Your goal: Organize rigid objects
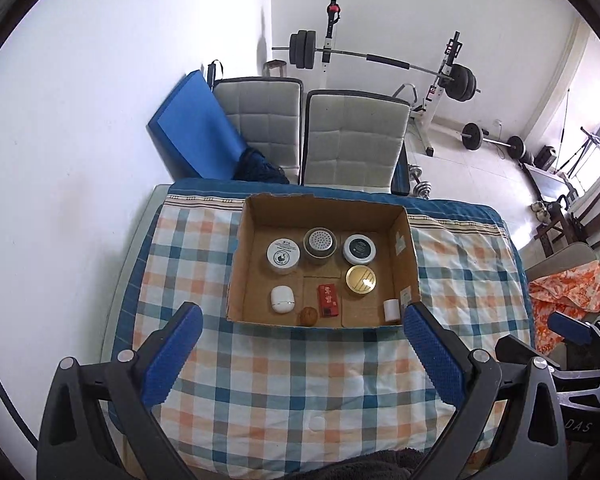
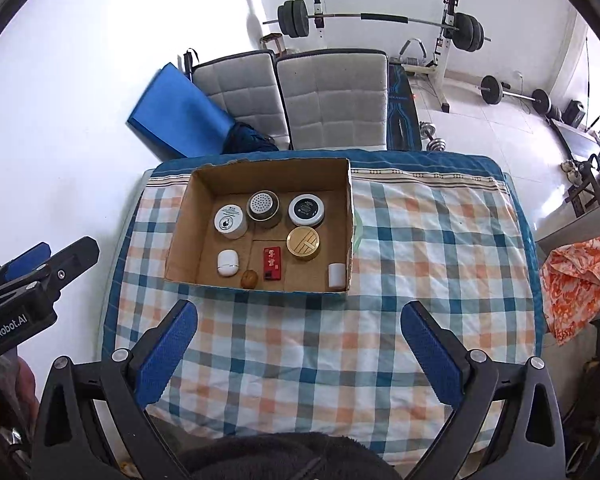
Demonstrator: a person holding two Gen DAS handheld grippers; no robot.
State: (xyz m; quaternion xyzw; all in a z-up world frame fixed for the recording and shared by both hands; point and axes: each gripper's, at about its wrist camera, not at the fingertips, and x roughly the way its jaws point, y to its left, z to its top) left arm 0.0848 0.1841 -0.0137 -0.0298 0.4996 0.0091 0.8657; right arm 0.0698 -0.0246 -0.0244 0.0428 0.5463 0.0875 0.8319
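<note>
An open cardboard box (image 1: pixel 404 252) (image 2: pixel 180 232) sits on the checked tablecloth. Inside stand a white jar (image 1: pixel 284 255), a perforated-top tin (image 1: pixel 319 242), a black-lidded jar (image 1: pixel 359 248), a gold tin (image 1: pixel 362 279), a white oval case (image 1: pixel 282 299), a red packet (image 1: pixel 327 300), a brown walnut (image 1: pixel 308 315) and a small white cylinder (image 1: pixel 391 310). My left gripper (image 1: pixel 302 356) is open and empty, held above the cloth in front of the box. My right gripper (image 2: pixel 298 354) is open and empty, also in front of the box (image 2: pixel 180 232).
The checked cloth (image 1: pixel 284 392) covers the table up to its edges. Two grey chairs (image 1: pixel 352 136) and a blue mat (image 1: pixel 196 132) stand behind the table. A barbell rack (image 1: pixel 380 60) stands at the far wall. Orange fabric (image 1: pixel 568 296) lies at the right.
</note>
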